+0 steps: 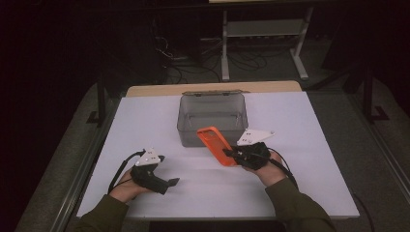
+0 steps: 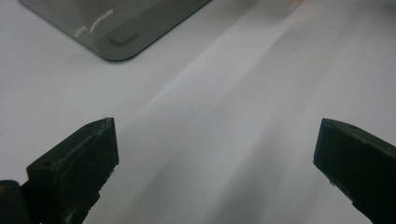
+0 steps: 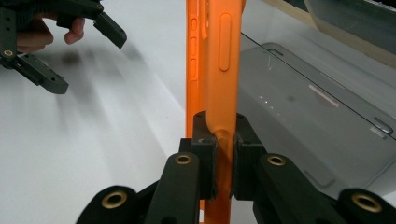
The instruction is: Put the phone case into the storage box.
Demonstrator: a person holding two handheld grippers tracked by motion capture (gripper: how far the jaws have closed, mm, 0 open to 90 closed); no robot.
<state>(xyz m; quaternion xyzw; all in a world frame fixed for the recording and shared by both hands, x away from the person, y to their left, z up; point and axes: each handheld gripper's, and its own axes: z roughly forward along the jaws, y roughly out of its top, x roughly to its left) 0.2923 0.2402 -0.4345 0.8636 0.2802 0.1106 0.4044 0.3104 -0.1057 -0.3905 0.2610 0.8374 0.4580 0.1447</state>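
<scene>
- Looking down in the high view, the right gripper (image 1: 231, 153) is clamped on the near end of an orange case (image 1: 216, 144), which slants up toward 11 o'clock so its far end leans over the near wall of the grey bin (image 1: 185, 126). That slant reads as a line-up for dropping the case inside. The left gripper (image 1: 170, 182) waits at 7 o'clock from the bin, jaws apart and holding nothing, well clear of the white table (image 1: 314, 159) area where the work goes on.
- Riding on the left gripper, its view shows 2 black jaws spread wide over bare table (image 2: 224, 116), with a corner of the bin (image 2: 116, 32) at 11 o'clock; it seems parked out of the way.
- Riding on the right gripper (image 3: 219, 140), its view has the case (image 3: 219, 60) standing on edge, pinched tight between both pads, side buttons facing the camera. The bin (image 3: 299, 107) lies at 2 o'clock behind it, and the left gripper (image 3: 84, 32) sits at 10 o'clock. An edge grip likely keeps the thin shell from flexing.
</scene>
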